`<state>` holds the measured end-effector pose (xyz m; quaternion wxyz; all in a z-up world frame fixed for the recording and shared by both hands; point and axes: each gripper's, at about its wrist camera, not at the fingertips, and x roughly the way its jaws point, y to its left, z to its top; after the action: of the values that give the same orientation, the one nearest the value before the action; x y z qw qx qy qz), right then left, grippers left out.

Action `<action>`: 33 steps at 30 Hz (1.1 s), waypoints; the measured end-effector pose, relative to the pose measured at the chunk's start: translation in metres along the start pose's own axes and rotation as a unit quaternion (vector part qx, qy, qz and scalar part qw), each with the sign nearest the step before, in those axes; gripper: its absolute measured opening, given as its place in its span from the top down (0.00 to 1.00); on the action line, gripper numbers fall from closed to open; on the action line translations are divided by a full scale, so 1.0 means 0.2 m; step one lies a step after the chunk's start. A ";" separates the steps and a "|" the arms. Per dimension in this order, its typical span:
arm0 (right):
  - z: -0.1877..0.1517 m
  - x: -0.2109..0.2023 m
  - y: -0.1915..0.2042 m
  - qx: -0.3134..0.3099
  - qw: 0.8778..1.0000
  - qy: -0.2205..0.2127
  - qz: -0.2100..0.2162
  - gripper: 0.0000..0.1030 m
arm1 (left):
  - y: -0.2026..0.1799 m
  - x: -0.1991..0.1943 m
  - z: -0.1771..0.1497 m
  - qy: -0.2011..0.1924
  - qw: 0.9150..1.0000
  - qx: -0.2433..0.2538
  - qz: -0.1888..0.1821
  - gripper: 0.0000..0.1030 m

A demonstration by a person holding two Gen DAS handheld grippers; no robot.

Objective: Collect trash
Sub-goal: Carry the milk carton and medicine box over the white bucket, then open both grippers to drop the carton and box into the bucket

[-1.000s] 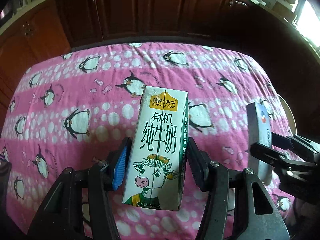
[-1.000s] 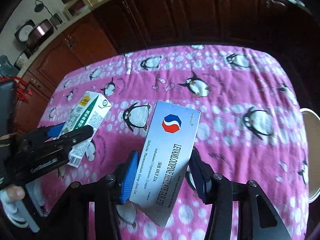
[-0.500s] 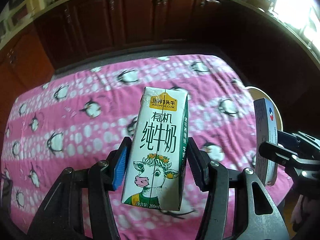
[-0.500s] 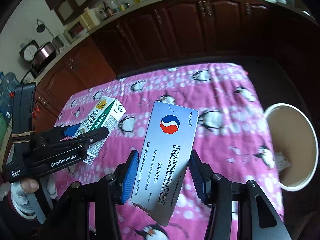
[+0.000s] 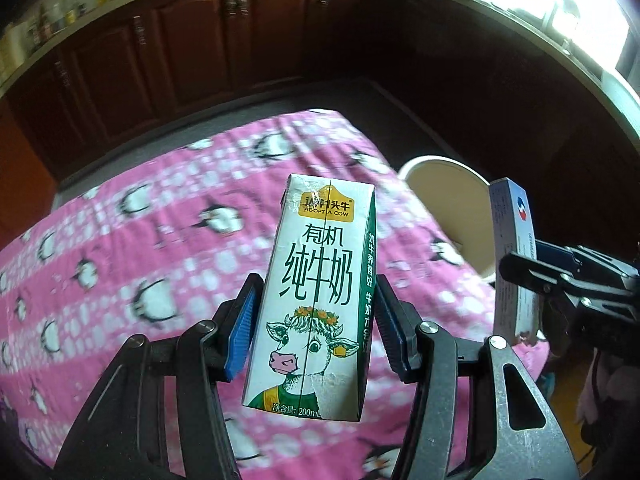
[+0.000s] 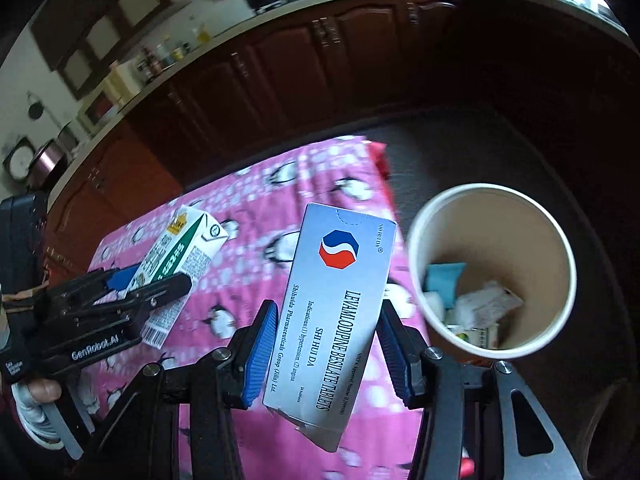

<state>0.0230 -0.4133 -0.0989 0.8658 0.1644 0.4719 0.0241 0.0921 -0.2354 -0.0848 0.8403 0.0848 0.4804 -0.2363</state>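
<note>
Trash, 2 pcs in transit: milk carton [image 5: 316, 292] clamped in left gripper [image 5: 316, 330]; tablet box [image 6: 332, 320] clamped in right gripper [image 6: 326, 350]. Paper bin [image 6: 560, 332] right, off tablecloth [image 5: 120, 264], part-filled. Drop-in pending.

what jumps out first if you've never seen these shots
A milk carton with a cartoon cow fills the left wrist view, clamped in the left claw above the pink penguin cloth. The right claw grips a silver tablet box, and to its right sits a tan bin with trash inside.
</note>
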 end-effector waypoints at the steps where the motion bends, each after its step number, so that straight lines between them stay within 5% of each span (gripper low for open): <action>1: 0.00 -0.01 -0.04 0.008 1.000 -0.001 -0.005 0.53 | -0.03 0.02 0.01 0.003 1.000 0.005 -0.004 0.48; 16: 0.08 0.11 -0.59 0.119 0.991 0.016 -0.067 0.53 | -0.44 0.37 0.25 0.056 0.994 0.041 -0.078 0.48; 23: 0.13 0.16 -0.69 0.130 0.986 0.001 -0.108 0.45 | -0.52 0.54 0.33 0.059 0.992 0.021 -0.112 0.48; 33: -0.01 0.13 -0.74 0.161 0.982 0.001 -0.098 0.37 | -0.48 0.59 0.30 0.064 0.987 -0.007 -0.148 0.33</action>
<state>0.0195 -0.5479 -0.1656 0.8255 0.2551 0.4844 -0.1369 0.1433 -0.3800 -0.1455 0.7640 0.0220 0.5422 -0.3490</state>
